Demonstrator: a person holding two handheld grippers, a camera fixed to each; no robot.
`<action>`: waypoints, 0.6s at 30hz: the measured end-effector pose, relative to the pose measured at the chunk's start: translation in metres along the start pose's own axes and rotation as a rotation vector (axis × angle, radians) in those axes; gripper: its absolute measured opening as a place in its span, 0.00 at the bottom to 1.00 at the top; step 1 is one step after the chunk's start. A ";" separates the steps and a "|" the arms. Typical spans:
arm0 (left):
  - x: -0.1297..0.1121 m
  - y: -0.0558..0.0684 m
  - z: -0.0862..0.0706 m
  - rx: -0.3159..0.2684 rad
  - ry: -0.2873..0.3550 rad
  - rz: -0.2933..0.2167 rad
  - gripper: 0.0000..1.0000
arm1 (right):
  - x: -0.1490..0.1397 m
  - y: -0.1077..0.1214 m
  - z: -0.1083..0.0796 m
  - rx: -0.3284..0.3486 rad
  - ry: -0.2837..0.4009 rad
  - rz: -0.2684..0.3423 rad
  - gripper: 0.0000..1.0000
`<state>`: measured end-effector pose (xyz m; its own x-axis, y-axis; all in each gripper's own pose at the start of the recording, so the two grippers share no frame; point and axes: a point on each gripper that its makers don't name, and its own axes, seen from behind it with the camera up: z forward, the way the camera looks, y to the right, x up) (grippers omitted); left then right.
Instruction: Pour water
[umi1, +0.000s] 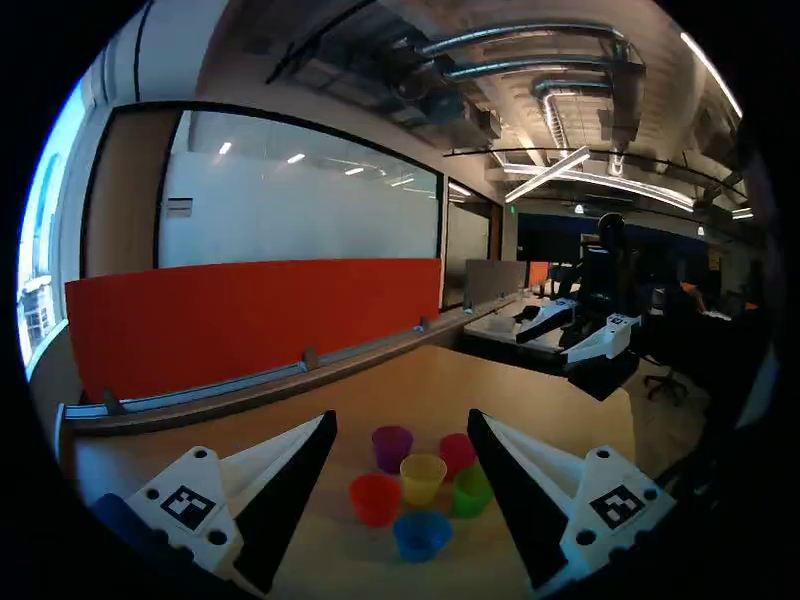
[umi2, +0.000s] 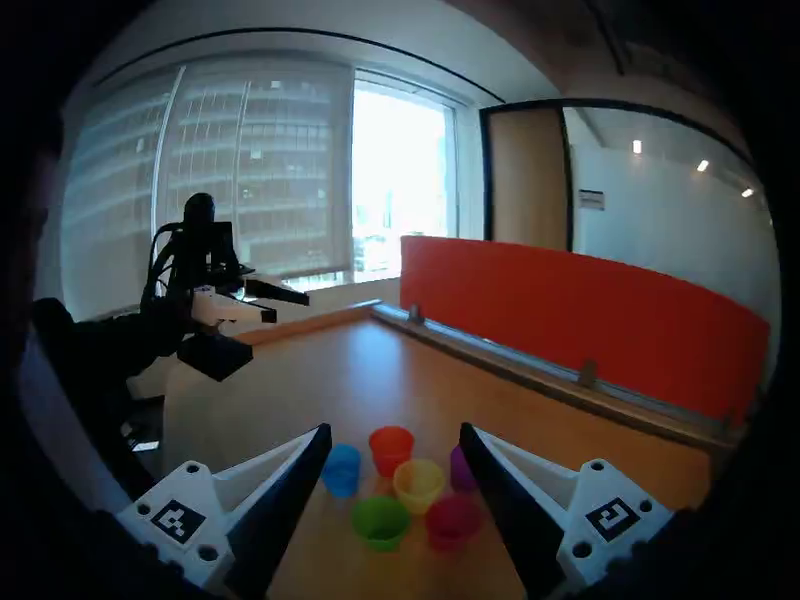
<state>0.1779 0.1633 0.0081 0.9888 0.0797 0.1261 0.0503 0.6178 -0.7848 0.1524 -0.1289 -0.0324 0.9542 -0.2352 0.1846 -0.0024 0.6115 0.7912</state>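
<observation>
Both grippers are hovering over the pale wooden desk (umi1: 440, 385). The left gripper (umi1: 400, 418) and the right gripper (umi2: 394, 428) are each holding their jaws wide apart, gripping nothing. The six small coloured plastic cups (umi1: 422, 478) are sitting bunched together on the desk below them. With the cups packed that tightly, reaching for one is risking toppling its neighbours and spilling water.

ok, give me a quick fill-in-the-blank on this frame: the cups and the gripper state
The table holds ___ cups in a cluster.
The middle cup is ___.
The left gripper and the right gripper are both ___.
Missing words: six; yellow; open.
</observation>
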 end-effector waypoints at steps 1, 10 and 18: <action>-0.004 0.000 0.001 -0.004 -0.012 0.002 0.97 | -0.002 -0.001 0.000 0.006 -0.011 -0.005 0.99; -0.038 0.003 0.013 -0.051 -0.109 0.031 0.97 | -0.029 -0.002 0.004 0.043 -0.110 -0.042 1.00; -0.069 0.011 0.023 -0.091 -0.190 0.082 0.97 | -0.058 -0.003 0.012 0.073 -0.180 -0.051 1.00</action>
<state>0.1071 0.1831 0.0045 0.9462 0.2784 0.1652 -0.0081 0.5305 -0.8477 0.0934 -0.1260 -0.0385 0.8847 -0.3998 0.2398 0.0164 0.5407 0.8410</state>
